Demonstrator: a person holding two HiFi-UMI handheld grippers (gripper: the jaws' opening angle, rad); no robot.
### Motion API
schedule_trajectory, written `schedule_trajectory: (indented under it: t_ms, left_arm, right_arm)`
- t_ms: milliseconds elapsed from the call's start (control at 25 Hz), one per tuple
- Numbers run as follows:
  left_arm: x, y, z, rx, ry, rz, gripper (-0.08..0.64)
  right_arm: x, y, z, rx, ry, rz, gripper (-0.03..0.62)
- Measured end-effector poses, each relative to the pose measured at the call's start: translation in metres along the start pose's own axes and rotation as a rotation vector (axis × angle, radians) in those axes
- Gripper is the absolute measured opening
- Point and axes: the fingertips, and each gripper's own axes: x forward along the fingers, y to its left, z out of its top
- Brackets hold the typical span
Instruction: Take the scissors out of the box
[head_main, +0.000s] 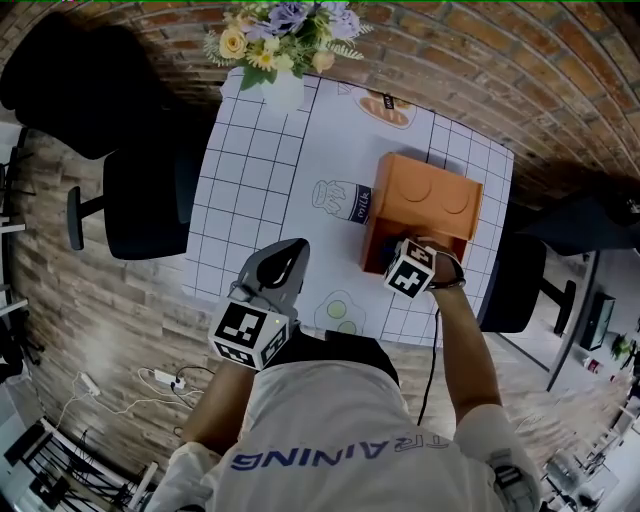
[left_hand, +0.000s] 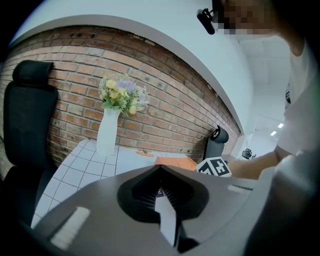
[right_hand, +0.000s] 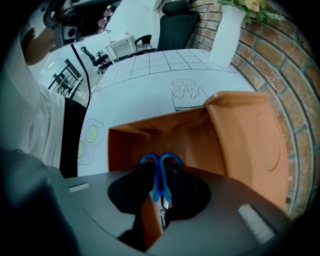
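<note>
At the bottom of the head view, the person's white shirt (head_main: 340, 440) fills the frame. Just above it are two grippers, one in each hand. The left gripper (head_main: 292, 248) hangs over the near edge of the desk (head_main: 260, 160), left of centre, its fingers (left_hand: 167, 220) clenched together on nothing. The right gripper (head_main: 410, 268), right of centre, points straight down into one open orange box (head_main: 425, 200). Inside the box stands one pair of blue-handled scissors (right_hand: 160, 172), handles up, between the right fingers. These are released, with a dark gap showing on one side of the blades. The box lid (right_hand: 255, 145) leans open at the right of the right gripper view. The desk's white grid cloth carries three drawings: a fried egg (head_main: 340, 310), a milk bottle (head_main: 340, 198) and bread (head_main: 385, 108). At the far edge is one white vase of flowers (head_main: 283, 88). Three black chairs surround the desk, two at left (head_main: 150, 200) and one at right (head_main: 515, 285), before a brick wall (head_main: 520, 70).
</note>
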Motion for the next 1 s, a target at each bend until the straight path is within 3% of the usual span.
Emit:
schedule_trajectory:
  t_ms: [480,760,1000]
  left_arm:
    - [0.003,-0.018,0.024,0.026,-0.037,-0.062,0.0]
    - [0.0,-0.049,0.056,0.097,-0.082,-0.138,0.0]
    - [-0.007,-0.078,0.094,0.167,-0.145,-0.21,0.0]
  right_arm:
    - [-0.096,-0.008,0.017,0.177,-0.306,-0.244,0.095]
    - [-0.191,-0.016,0.019,0.39,-0.606,-0.411,0.097]
    - [-0.274,-0.016,0.017,0.513,-0.863,-0.552,0.097]
